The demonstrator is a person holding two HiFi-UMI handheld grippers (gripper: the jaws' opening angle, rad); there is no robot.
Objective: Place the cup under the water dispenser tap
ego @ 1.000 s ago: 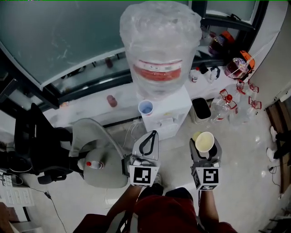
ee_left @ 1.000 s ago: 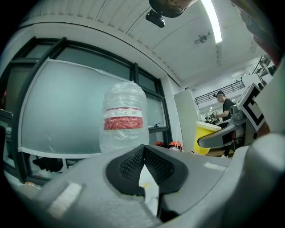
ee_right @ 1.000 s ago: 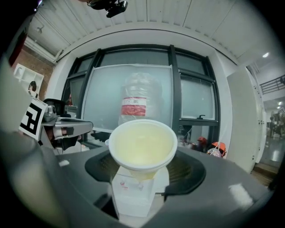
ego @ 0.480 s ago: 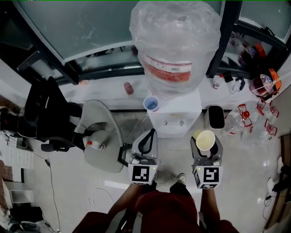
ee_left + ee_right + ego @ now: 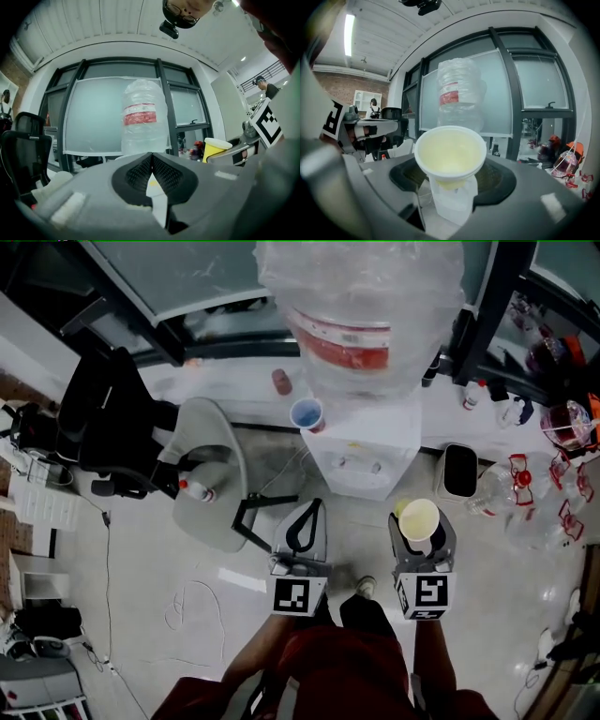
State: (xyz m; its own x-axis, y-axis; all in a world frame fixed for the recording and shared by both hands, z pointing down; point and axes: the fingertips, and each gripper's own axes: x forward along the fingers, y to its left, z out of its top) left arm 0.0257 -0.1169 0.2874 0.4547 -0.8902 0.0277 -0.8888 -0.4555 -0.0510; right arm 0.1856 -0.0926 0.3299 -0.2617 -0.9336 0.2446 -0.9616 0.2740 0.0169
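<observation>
Right gripper view shows it best: the cup point(image 5: 449, 152) is upright, mouth up and empty, with the right gripper point(image 5: 450, 180) clamped on its lower body. The jaws stand wide simply because the cup is wide. Gripping it low leaves the rim free, which I'd guess is so it can slide under a tap without the jaws bumping the machine. In the head view the cup hangs in the air in front of the person, near the dispenser point(image 5: 370, 460) but apart from it and a bit off to its right, so it's not under the taps point(image 5: 349, 463) yet (those are tiny here and hard to make out). The next move probably needs a shift across and forward while keeping the cup level. The left gripper point(image 5: 302, 531) has its fingers pressed together with nothing between them. It's held beside the right one, looks like it's just along for the ride. The big bottle point(image 5: 361, 306) sits on top of the dispenser and overhangs the front. A blue cup point(image 5: 306, 414) stands at the dispenser's top left corner, well out of the way.
</observation>
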